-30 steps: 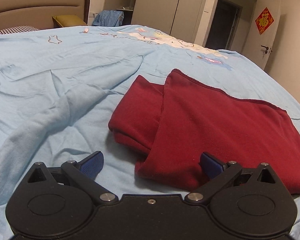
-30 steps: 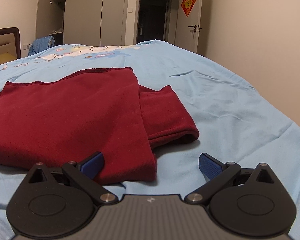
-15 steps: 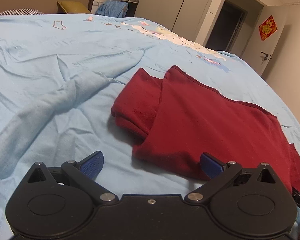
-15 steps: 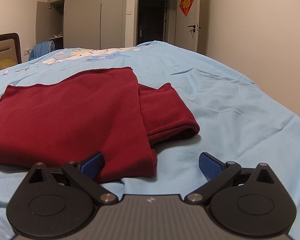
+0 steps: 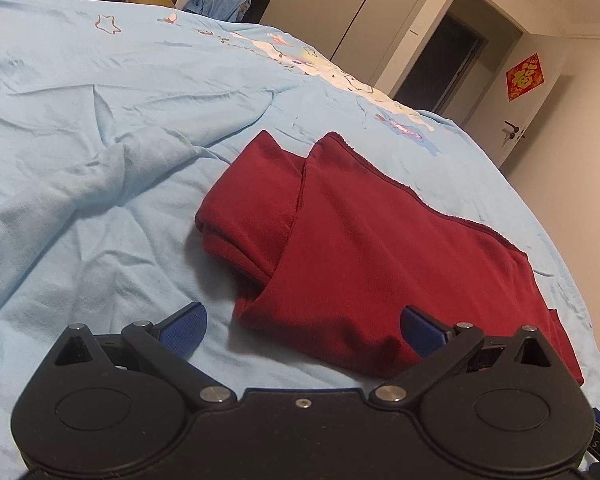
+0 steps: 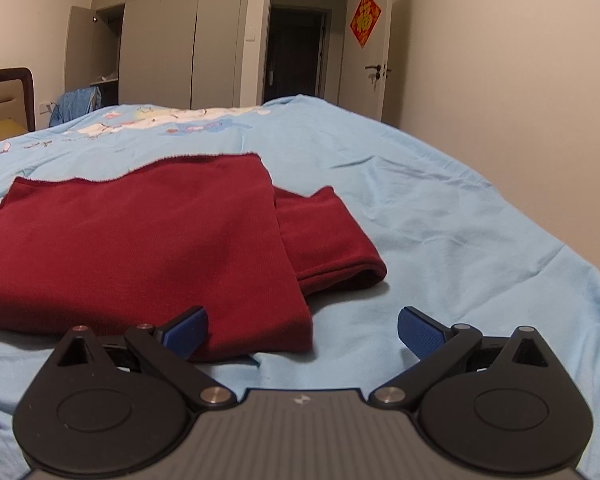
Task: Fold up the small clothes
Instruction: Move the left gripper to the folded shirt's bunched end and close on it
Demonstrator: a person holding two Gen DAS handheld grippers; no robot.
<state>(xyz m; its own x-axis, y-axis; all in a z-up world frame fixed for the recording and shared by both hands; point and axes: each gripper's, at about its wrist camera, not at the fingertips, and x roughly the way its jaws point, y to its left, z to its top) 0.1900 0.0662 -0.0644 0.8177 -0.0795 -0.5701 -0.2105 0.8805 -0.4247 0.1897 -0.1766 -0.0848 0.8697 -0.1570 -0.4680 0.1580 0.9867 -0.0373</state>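
A dark red garment (image 5: pixel 364 240) lies partly folded on the light blue bedspread (image 5: pixel 100 160), with a folded sleeve sticking out at its left end. My left gripper (image 5: pixel 302 330) is open, just before the garment's near left corner, nothing between its blue pads. In the right wrist view the same red garment (image 6: pixel 140 240) spreads to the left, its other sleeve (image 6: pixel 324 236) folded out to the right. My right gripper (image 6: pixel 302 330) is open in front of the near right corner, holding nothing.
The bedspread (image 6: pixel 460 220) is wrinkled, with a raised ridge (image 5: pixel 72 196) left of the garment. A headboard (image 6: pixel 8 96), wardrobe (image 6: pixel 180 48), dark doorway (image 6: pixel 296 52) and a door with a red decoration (image 6: pixel 366 20) lie beyond the bed. A wall runs along the right.
Both grippers have drawn back a little and risen from the garment's near edge, staying open. The left view has tilted down. The garment lies as before.
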